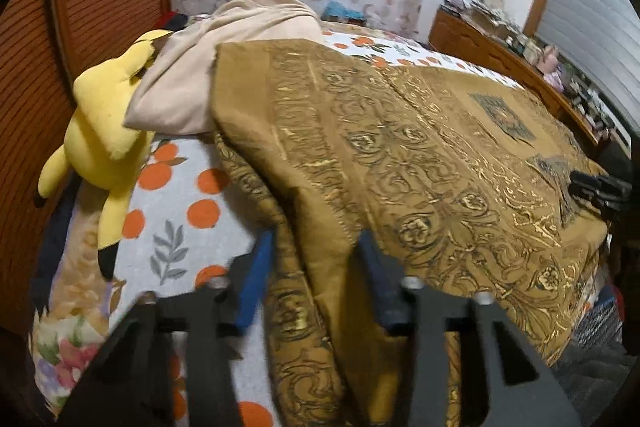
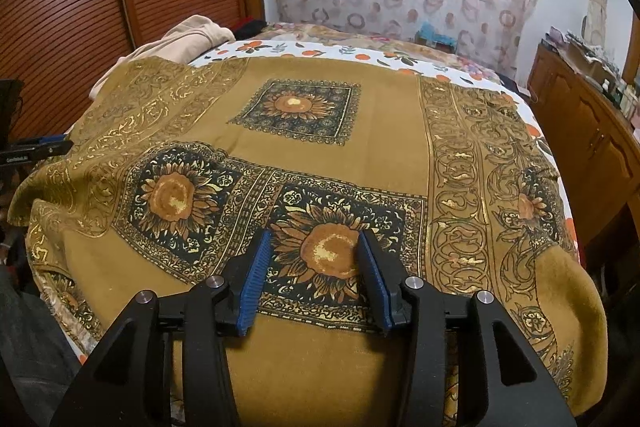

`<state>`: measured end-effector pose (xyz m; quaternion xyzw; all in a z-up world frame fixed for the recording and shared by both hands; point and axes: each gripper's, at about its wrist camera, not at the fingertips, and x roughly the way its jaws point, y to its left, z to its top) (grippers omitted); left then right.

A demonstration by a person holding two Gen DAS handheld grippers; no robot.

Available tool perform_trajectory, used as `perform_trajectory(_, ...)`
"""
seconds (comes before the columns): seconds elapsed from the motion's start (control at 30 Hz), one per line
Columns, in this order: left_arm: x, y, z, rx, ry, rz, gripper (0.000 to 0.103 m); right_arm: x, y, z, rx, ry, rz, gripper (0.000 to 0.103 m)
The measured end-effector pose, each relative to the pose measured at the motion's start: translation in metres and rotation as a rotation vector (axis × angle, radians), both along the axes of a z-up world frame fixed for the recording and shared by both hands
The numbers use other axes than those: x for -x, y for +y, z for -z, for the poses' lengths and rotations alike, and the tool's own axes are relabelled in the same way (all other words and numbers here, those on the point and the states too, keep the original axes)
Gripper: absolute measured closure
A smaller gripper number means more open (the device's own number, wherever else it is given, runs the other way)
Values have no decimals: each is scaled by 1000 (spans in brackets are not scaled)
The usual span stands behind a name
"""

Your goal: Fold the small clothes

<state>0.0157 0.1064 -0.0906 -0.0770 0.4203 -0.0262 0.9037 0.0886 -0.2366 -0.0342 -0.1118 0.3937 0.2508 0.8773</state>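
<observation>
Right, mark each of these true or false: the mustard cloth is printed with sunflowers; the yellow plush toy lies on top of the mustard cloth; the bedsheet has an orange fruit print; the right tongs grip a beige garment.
1. The mustard cloth is printed with sunflowers: true.
2. The yellow plush toy lies on top of the mustard cloth: false; it lies beside it, on the bedsheet, partly under a beige garment.
3. The bedsheet has an orange fruit print: true.
4. The right tongs grip a beige garment: false; they stand open over a sunflower on the mustard cloth.
</observation>
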Motion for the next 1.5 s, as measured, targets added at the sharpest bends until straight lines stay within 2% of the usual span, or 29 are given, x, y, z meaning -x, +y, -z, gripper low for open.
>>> perform_trajectory(0.03,-1,0,0,9,3,8,87,0,0,0,-2,1,0,57)
perform_trajectory(0.1,-2,0,-2,28,6,22,99,0,0,0,-7,3,1,57)
perform_trajectory(0.2,-2,-2,-7,48,-14,44,101,0,-2,0,-15,5,3,57)
perform_trajectory(0.3,1,-6,-22,84,-74,69,102,-2,-3,0,-24,8,10,57)
perform_trajectory(0.47,-1,-24,-63,141,-177,131,102,-3,-8,-3,-52,1,30,57)
perform_trajectory(0.63,-28,-61,-104,201,-243,241,102,1,-25,-17,-99,-33,69,57)
perform_trajectory(0.87,-66,-131,-151,213,-310,395,102,14,-52,-37,-100,-80,110,57)
perform_trajectory(1.07,-101,-208,-178,200,-309,540,102,24,-88,-53,-129,-119,171,57)
perform_trajectory(1.17,-116,-249,-182,195,-273,599,102,29,-105,-58,-147,-124,200,57)
perform_trajectory(1.23,-126,-272,-177,180,-234,627,102,31,-114,-59,-154,-124,215,57)
perform_trajectory(1.33,-137,-299,-158,116,-165,641,102,33,-124,-57,-161,-118,229,57)
perform_trajectory(1.5,-140,-310,-141,115,-108,658,98,35,-126,-53,-155,-112,235,57)
